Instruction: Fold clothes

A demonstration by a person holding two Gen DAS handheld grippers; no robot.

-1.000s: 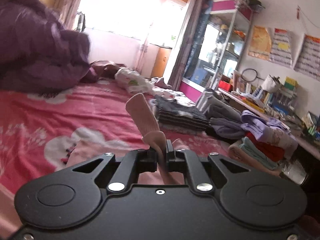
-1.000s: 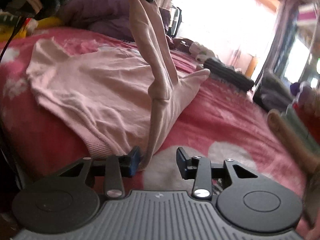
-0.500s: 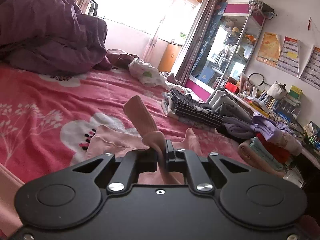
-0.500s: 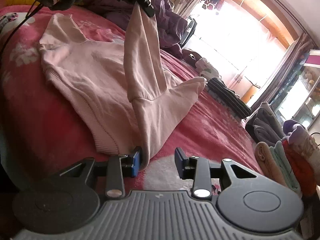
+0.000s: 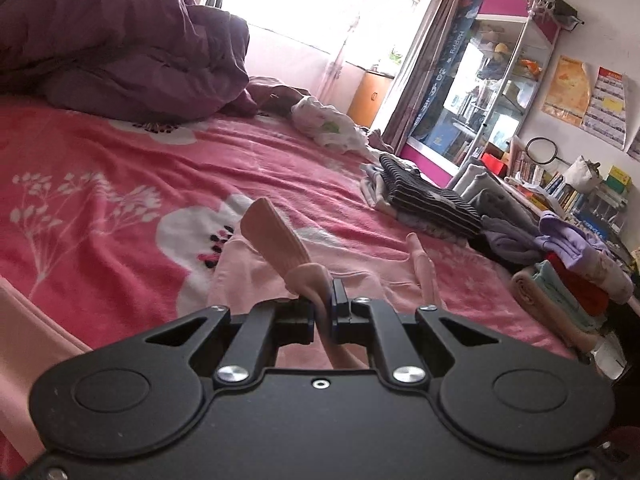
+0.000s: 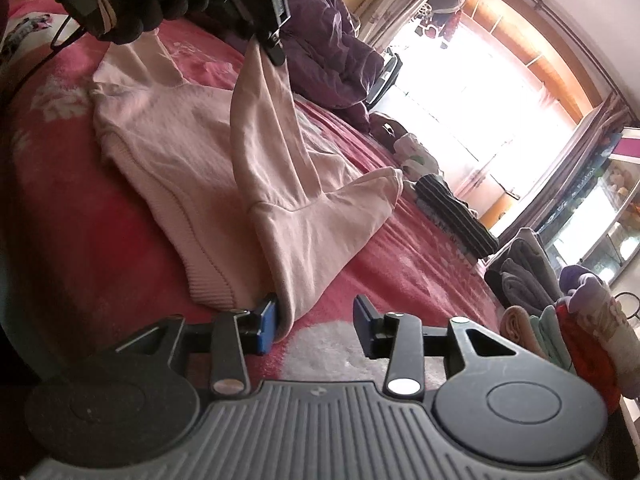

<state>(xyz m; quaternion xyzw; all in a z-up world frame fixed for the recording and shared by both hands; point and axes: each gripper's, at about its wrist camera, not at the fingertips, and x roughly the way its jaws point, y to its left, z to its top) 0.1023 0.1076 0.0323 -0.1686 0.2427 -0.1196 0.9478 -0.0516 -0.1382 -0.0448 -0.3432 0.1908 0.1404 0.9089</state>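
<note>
Pink top point(image 6: 192, 152) sleeve lowered by left tool point(image 5: 325, 312); right tool point(image 6: 316, 324) opening.

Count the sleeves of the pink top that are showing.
2. One sleeve is pinched and lifted by the left tongs. The other sleeve lies flat on the pink bedspread at the top's far side, its end hidden behind the gloved hand.

A purple duvet point(image 5: 120, 36) lies heaped on the pink floral bedspread point(image 5: 120, 168) far ahead-left of the tongs; a glass cabinet point(image 5: 492, 80) stands ahead-right.
</note>
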